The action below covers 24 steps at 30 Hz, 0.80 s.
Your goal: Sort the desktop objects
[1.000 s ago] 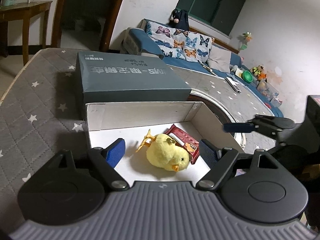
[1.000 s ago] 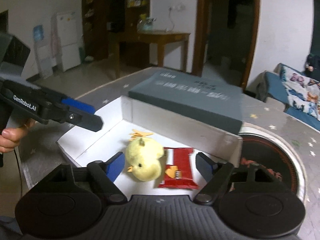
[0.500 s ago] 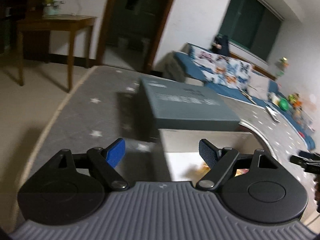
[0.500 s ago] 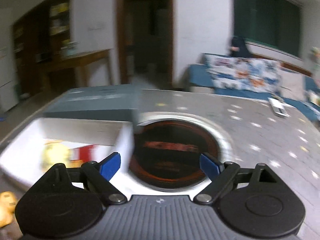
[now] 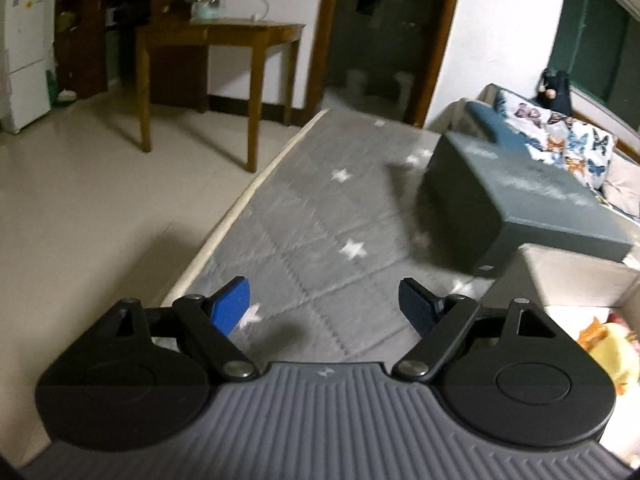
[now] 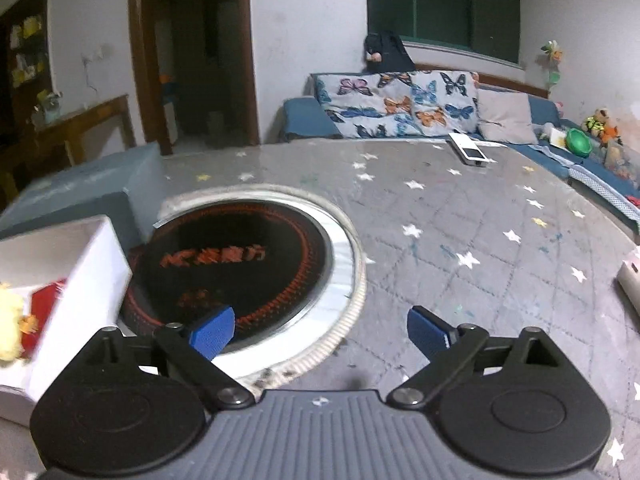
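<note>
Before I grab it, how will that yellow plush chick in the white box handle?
The yellow plush chick looks soft and fluffy, so it will likely squash between the pads. Probably light. Its rounded body may slip or roll unless gripped centrally inside the white box.

Butterfly-print cushion [image 6: 404,106] on blue sofa [image 6: 308,122] behind star-patterned table [image 6: 460,216]; wooden side table [image 5: 218,34] left of it.

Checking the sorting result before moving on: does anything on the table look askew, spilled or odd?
Nothing looks spilled or damaged. The yellow plush chick and red snack packet lie inside the white box, with the grey lid resting flat beside it. Both tools are open and empty.
</note>
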Motion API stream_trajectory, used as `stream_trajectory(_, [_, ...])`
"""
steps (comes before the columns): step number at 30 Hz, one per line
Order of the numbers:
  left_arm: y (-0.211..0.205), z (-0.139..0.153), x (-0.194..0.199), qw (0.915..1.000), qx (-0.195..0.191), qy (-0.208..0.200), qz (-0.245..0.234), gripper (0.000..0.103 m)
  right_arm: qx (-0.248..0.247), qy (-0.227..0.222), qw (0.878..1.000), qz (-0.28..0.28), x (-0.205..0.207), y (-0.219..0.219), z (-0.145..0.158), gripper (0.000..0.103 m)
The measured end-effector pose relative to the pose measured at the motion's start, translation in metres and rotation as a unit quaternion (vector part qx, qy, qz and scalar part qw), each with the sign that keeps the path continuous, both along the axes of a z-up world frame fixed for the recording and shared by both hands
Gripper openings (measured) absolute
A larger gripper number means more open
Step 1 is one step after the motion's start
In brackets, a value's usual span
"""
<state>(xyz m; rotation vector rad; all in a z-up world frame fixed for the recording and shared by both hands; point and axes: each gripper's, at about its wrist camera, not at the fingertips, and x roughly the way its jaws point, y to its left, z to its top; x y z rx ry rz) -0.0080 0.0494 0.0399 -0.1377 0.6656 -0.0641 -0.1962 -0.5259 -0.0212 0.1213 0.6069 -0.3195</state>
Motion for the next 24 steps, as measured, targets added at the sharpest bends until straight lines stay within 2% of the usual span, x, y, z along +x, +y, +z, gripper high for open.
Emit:
stream_trajectory(5, [0.004,-0.020,0.004,0.9997,0.002,0.010,0.021,0.082,0.003,0.014,0.999,-0.033,0.009,-0.011,-0.015,0.098])
stream_trajectory(8, [0.001,-0.025,0.007,0.9996,0.012,0.002,0.024,0.091,-0.003,0.018,0.999,-0.041,0.016,-0.015,-0.020,0.103])
stream_trajectory(14, [-0.014,-0.032,0.009,0.9991,0.040,-0.011,0.006,0.096,0.000,0.028,0.998,-0.052,0.031,-0.018,-0.029,0.103])
stream_trajectory(24, [-0.036,-0.035,0.022,0.9987,0.046,-0.007,-0.023,0.102,-0.010,0.036,0.998,-0.059,0.046,-0.021,-0.038,0.103])
